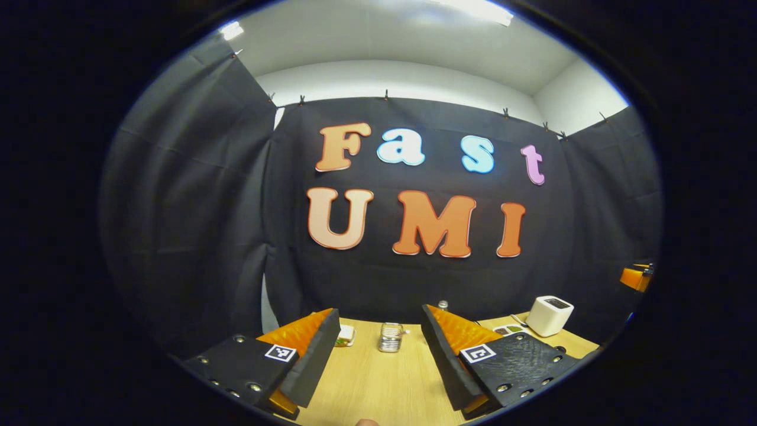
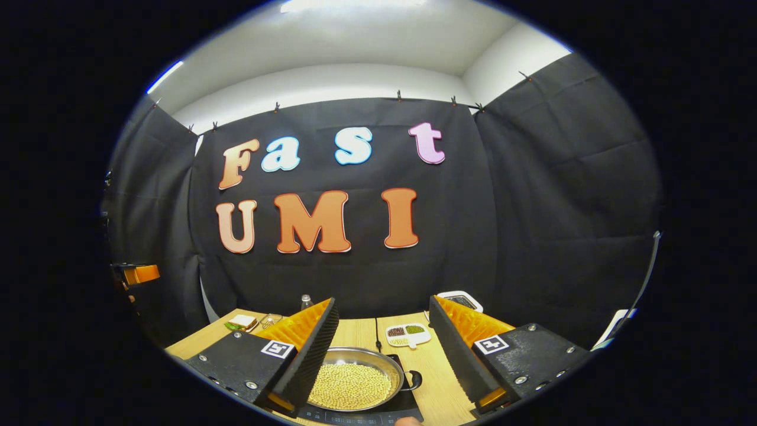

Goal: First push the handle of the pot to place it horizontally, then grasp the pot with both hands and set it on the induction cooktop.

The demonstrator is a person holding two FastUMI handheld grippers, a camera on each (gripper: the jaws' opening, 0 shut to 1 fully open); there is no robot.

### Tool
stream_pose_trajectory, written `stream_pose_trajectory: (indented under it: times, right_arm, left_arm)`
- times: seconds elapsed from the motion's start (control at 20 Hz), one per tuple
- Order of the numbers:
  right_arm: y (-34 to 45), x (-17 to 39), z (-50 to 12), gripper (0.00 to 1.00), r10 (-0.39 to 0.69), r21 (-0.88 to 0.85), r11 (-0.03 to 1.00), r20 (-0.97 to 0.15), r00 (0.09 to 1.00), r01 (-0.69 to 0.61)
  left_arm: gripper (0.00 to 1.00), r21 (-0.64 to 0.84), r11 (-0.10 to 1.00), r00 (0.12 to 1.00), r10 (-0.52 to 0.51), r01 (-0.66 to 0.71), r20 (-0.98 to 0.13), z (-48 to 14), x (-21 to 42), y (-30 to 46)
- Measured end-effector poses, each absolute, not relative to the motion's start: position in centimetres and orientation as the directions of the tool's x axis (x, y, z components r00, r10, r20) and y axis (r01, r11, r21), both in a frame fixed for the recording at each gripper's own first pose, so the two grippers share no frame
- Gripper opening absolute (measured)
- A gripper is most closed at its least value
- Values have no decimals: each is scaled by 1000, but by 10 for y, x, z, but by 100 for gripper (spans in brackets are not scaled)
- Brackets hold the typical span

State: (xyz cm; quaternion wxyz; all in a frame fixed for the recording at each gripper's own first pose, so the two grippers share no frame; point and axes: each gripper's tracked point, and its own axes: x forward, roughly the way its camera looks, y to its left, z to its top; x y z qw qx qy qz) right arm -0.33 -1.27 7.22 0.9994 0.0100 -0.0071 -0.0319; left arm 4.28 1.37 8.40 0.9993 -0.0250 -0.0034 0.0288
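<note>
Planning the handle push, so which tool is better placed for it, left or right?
Right, probably. The right tool hangs open just above the pot, whose handle lies between its fingers. The left tool faces bare table.

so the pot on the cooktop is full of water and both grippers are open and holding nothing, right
Not water. In the right gripper view the pot on the cooktop holds small pale yellow beans. The rest stands: the right gripper is open and empty, and the left gripper view shows the left gripper open and empty too.
</note>
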Motion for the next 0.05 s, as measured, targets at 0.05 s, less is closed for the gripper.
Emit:
stream_pose_trajectory:
  times: [0.05]
  right_arm:
    - [-10, -6, 77, 100, -56, 17, 998, 27, 998, 56]
  left_arm:
    - [85, -34, 997, 997, 77, -76, 28, 91, 35, 19]
